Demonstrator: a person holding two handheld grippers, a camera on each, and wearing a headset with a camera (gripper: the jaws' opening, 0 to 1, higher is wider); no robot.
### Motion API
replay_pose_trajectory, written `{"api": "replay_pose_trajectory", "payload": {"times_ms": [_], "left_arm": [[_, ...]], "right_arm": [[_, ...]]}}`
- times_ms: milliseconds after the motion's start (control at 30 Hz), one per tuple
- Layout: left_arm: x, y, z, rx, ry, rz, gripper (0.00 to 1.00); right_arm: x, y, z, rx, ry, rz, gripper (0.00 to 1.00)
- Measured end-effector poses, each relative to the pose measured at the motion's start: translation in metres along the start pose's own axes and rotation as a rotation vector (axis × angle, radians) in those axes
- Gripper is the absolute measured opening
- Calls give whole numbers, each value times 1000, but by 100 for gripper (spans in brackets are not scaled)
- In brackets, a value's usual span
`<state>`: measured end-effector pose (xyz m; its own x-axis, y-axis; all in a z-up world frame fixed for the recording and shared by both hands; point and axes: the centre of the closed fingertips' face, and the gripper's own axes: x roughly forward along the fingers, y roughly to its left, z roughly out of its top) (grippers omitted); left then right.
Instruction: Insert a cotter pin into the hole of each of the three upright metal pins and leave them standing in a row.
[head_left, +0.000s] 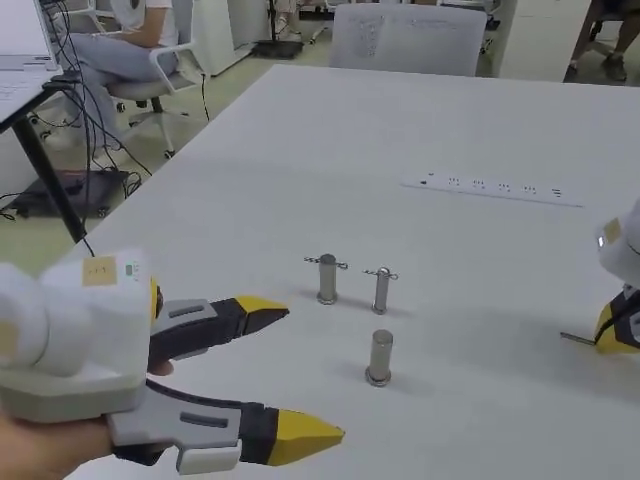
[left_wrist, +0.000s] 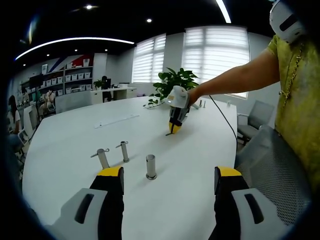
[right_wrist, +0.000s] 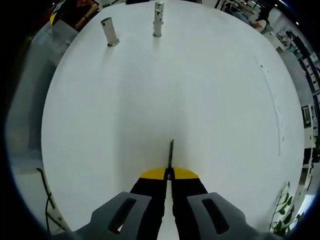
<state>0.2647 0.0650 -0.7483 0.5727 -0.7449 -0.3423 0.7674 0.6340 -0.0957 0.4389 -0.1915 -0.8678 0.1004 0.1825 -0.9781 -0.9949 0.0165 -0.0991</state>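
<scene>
Left gripper (left_wrist: 169, 171): low at the near-left of the white worktop (head_left: 300, 150), jaws spread wide with nothing between them. In the left gripper view my two yellow tips frame the three metal pins ahead. Right gripper (right_wrist: 169, 173): low over the right side of the worktop, well apart from the pins, jaws pressed together on a loose cotter pin (right_wrist: 171, 151), which sticks straight out past the yellow tips. I cannot tell whether its free end touches the worktop. All three metal pins stand upright near the middle of the worktop. The rear-left metal pin (head_left: 327, 283) has the first fitted cotter pin (head_left: 326, 263) crosswise through its top. The rear-right metal pin (head_left: 381, 293), just beside it, carries the second fitted cotter pin (head_left: 381, 274) the same way. The front metal pin (head_left: 379, 357) stands nearer to me, in front of the rear-right one and off the line of the other two. Its top is bare, and the right gripper view shows its cross-hole open. A long white power strip (head_left: 490, 188) lies flat on the far side of the worktop, beyond the pins.
</scene>
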Motion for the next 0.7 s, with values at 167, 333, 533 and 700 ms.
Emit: {"api": "replay_pose_trajectory", "payload": {"times_ms": [167,333,533,700], "left_arm": [[1,0,0,0,1,-5,73],[6,-2,0,6,7,-21,72],[14,-5,6,17,1,-44,72],[20,-11,11,35,-2,-75,70]], "right_arm": [[-1,-1,0,10,7,-12,3],[-1,-1,-1,10,15,-16,2],[-5,9,0,19,15,9,2],[-12,19,9,19,-1,23,2]]}}
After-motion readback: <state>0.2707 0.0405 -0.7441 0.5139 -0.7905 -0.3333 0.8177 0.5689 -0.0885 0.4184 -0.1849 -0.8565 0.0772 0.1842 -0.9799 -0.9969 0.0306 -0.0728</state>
